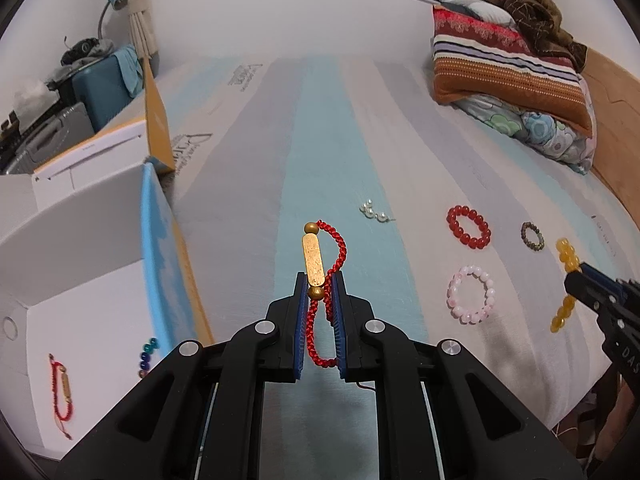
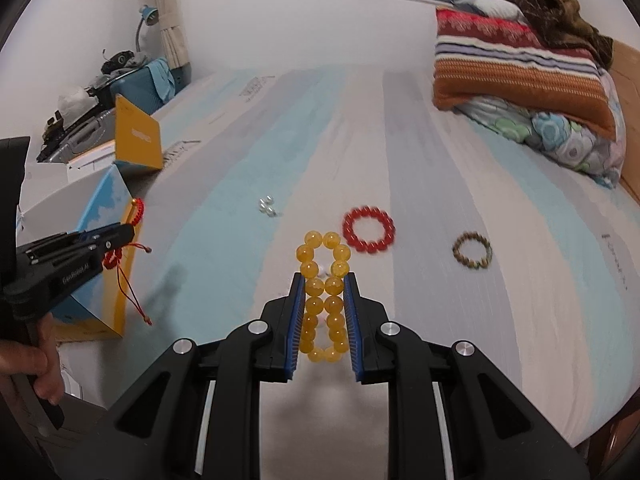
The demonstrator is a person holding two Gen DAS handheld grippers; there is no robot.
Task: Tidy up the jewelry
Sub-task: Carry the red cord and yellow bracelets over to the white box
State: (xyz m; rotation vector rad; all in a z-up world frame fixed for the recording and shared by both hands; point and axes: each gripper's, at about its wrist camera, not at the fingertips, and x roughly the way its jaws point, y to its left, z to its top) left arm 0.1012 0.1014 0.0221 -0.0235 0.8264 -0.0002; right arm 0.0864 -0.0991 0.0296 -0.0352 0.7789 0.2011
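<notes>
My left gripper [image 1: 319, 280] clamps the red cord bracelet [image 1: 320, 276], my right gripper [image 2: 323, 278] the yellow bead bracelet [image 2: 325, 300], both above the striped bed [image 1: 256, 128]; the white box [image 1: 80, 272] stands at its left edge, pillows [image 1: 512, 80] beyond.

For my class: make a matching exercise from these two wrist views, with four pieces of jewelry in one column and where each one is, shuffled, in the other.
Things:
1. red cord bracelet
2. yellow bead bracelet
3. pink bead bracelet
4. blue beads

Places:
A. lying on the striped bedsheet
B. inside the white box
C. held in the left tool
D. held in the right tool

Pairs: 1-C, 2-D, 3-A, 4-B
</notes>
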